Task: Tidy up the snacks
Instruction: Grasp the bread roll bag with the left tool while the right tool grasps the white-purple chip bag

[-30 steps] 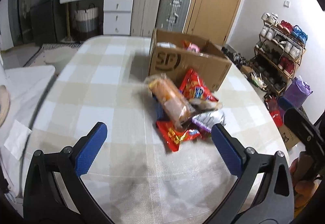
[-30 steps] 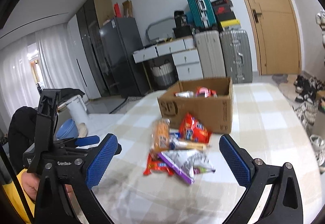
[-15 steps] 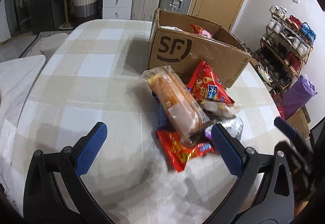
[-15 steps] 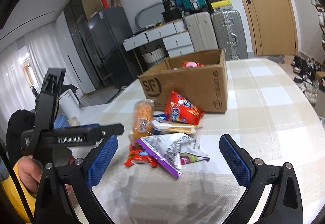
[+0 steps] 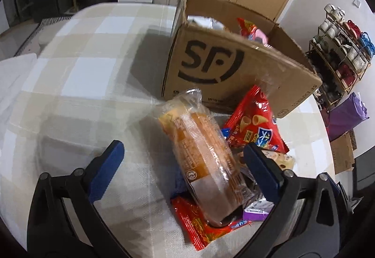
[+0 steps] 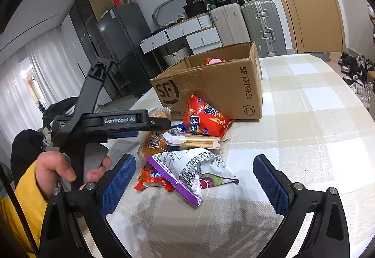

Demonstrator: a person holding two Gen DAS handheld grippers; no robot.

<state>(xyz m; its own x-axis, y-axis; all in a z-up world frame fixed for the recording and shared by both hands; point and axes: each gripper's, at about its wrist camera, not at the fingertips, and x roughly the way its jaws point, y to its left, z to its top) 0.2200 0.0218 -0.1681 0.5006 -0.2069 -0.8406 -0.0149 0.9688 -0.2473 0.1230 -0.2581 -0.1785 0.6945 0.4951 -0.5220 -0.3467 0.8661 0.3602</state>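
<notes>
Checked cloth covers the table point(image 6: 316, 117) where I work, an open cardboard box point(image 5: 234, 66) standing beyond a heap of five or so snack packets. My left gripper point(image 5: 182, 159) is closing but grips nothing yet: the clear-wrapped orange cake roll point(image 5: 201, 159) lies between its fingers, nearer the right one, long axis running away from me toward the box. My right gripper point(image 6: 194, 178) hangs wide open and empty over the purple-and-white packet point(image 6: 194, 169), so the left is nearer the roll; I count one box, two grippers.
</notes>
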